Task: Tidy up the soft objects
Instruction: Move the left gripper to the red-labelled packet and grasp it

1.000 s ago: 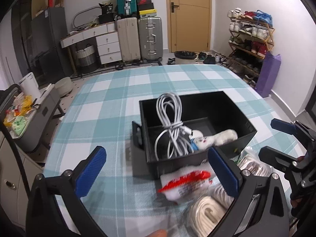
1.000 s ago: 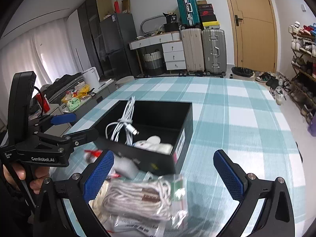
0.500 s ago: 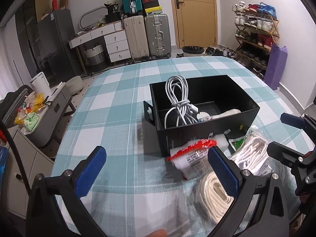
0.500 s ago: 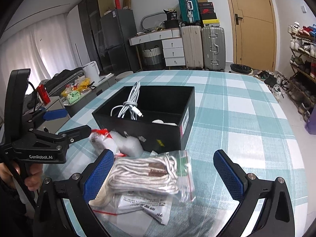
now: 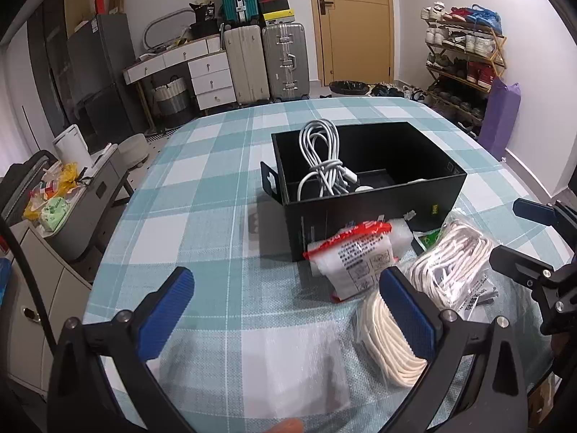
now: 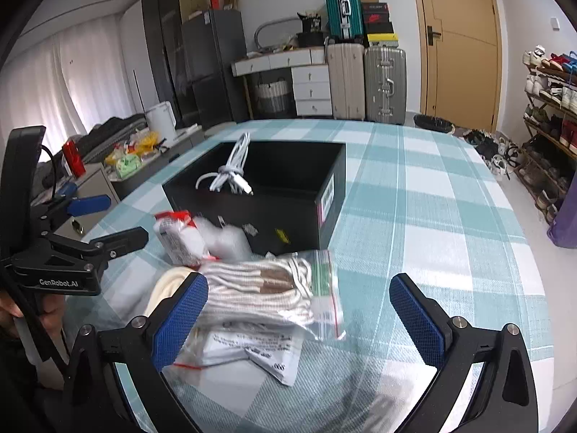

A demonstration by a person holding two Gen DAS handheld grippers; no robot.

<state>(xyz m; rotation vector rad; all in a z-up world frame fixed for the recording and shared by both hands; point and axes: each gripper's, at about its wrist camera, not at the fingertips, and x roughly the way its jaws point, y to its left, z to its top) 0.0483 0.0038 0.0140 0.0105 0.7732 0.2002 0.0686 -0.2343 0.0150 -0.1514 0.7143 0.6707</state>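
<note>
Rope bag [image 6: 267,288] beside left-hand fingers [image 6: 180,321], ungripped

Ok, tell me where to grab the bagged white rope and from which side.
Grip the bagged white rope across the thick middle of the bundle, from above with the open right gripper that hovers over it. It lies flat on the table, and its loose zip-bag edge would likely slip.

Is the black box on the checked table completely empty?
No, a bundled white charging cable sits inside the open black rectangular box.
</note>
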